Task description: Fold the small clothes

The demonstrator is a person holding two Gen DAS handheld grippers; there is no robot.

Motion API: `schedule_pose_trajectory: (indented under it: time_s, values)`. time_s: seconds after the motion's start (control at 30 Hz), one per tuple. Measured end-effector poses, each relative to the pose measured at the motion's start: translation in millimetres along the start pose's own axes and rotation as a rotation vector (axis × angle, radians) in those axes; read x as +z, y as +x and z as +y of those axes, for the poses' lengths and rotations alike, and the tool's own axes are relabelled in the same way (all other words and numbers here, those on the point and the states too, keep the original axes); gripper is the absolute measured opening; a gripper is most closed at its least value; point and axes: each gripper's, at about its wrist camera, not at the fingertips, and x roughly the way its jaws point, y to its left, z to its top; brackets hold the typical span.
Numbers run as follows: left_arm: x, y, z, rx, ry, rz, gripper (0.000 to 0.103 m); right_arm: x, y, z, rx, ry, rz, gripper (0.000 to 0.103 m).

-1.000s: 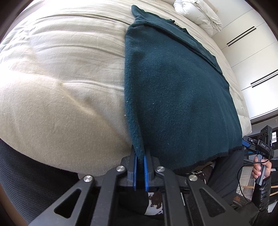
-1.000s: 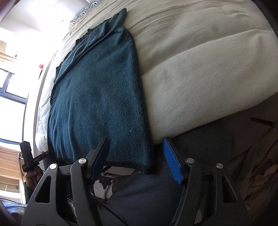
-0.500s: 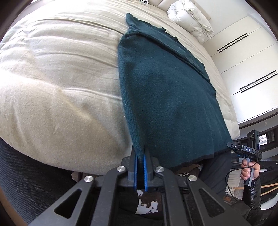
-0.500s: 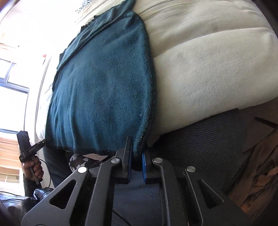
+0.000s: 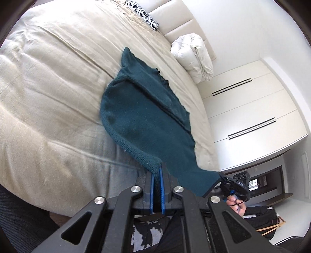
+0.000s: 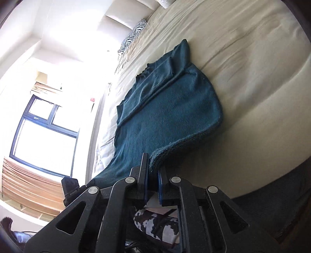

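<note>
- The dark teal sweater [image 5: 147, 124] lay on the beige bed cover [image 5: 50, 93], its far end flat on the bed and its near hem lifted clear of the bed edge.
- The left gripper [image 5: 157, 171] was clenched on one near corner of the sweater; cloth sat pinched between its blue pads.
- The right gripper [image 6: 153, 169] was clenched on the other near corner, the knit edge bunched between its pads.
- In the left wrist view, the right gripper showed at the sweater's hem, with a hand [image 5: 236, 204] on its handle.
- A sleeve lay folded across the sweater's upper part.
- A zebra-striped pillow [image 5: 142, 13] and a rolled white duvet [image 5: 194, 56] sat at the head of the bed, well apart from the sweater.
- White wardrobe doors [image 5: 252, 109] stood beside the bed.
</note>
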Motion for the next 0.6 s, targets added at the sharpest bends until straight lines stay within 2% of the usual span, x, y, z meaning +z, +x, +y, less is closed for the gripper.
schedule_pose_trajectory:
  time_s: [0.17, 0.47, 0.6]
  values:
    - [28.3, 0.1, -2.3, -0.08, -0.073, -0.07, 0.006, 29.2, 8.7, 2.9, 0.039, 0.044, -0.044, 0.007]
    - [92.0, 19.7, -0.7, -0.126, -0.136, -0.151, 0.006, 94.7, 29.9, 3.3, 0.063, 0.114, -0.134, 0.007]
    - [121.9, 33.3, 2.2, -0.12, -0.153, -0.166, 0.006, 125.9, 41.5, 5.2, 0.041, 0.107, -0.16, 0.007]
